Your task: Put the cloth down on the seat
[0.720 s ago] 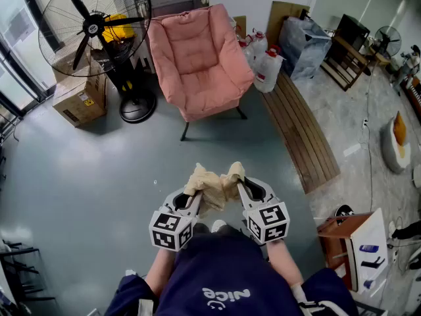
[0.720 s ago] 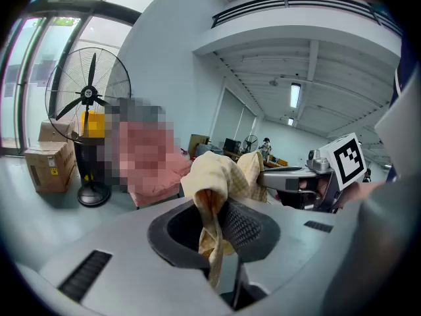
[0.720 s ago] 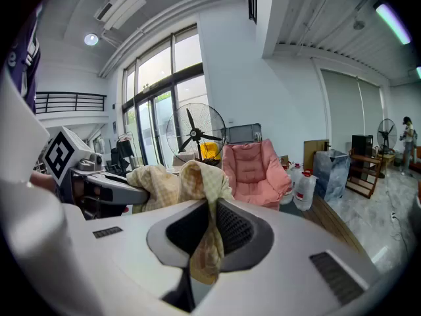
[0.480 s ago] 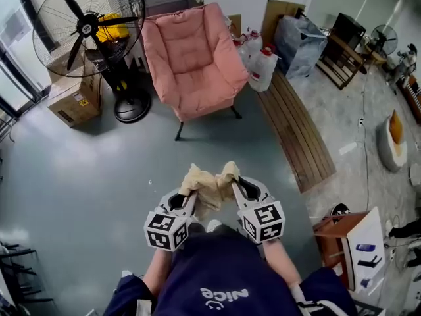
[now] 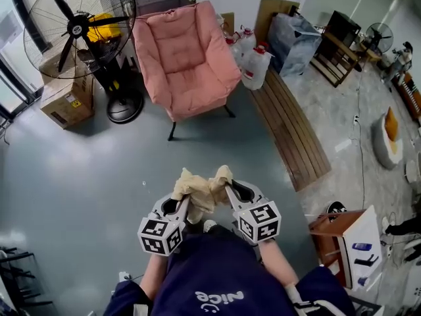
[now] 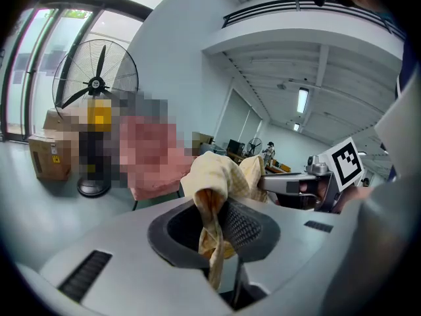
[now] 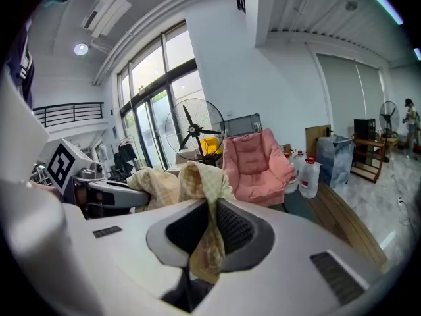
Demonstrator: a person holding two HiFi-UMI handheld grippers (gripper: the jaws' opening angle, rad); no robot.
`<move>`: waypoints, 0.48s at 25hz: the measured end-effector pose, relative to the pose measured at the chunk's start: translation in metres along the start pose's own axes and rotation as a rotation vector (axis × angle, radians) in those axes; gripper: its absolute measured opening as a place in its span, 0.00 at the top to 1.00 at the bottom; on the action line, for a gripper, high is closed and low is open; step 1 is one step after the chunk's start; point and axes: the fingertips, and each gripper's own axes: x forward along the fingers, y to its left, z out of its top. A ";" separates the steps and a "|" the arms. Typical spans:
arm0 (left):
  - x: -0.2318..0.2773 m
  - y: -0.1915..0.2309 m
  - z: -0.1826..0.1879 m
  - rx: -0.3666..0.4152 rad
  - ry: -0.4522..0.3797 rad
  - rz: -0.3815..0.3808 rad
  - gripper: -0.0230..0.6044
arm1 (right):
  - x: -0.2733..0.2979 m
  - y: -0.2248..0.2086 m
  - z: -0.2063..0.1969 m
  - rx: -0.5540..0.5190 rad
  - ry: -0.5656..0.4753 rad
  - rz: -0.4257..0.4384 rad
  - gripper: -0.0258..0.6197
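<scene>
- Pinching cloth (image 5: pixel 200 188) ends: left gripper (image 5: pixel 180 200) & right gripper (image 5: pixel 227 191), both clamped tight.
- Soft, light, floppy (likely sags btwn grips); hold by ends till over seat (image 5: pixel 187 78).

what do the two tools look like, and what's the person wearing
Both the left tool and right tool have pale grey shells with black ribbed pads. Each carries a white cube with black square markers. The person wears a navy top with white print.
</scene>
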 end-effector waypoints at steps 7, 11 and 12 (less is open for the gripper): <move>0.017 0.022 0.011 -0.003 0.005 -0.031 0.84 | 0.029 -0.006 0.011 0.002 0.016 -0.003 0.85; 0.038 0.046 0.029 0.005 0.007 -0.043 0.84 | 0.057 -0.016 0.027 0.028 0.010 -0.010 0.85; 0.044 0.052 0.035 0.014 0.008 -0.047 0.84 | 0.065 -0.019 0.033 0.037 0.000 -0.012 0.85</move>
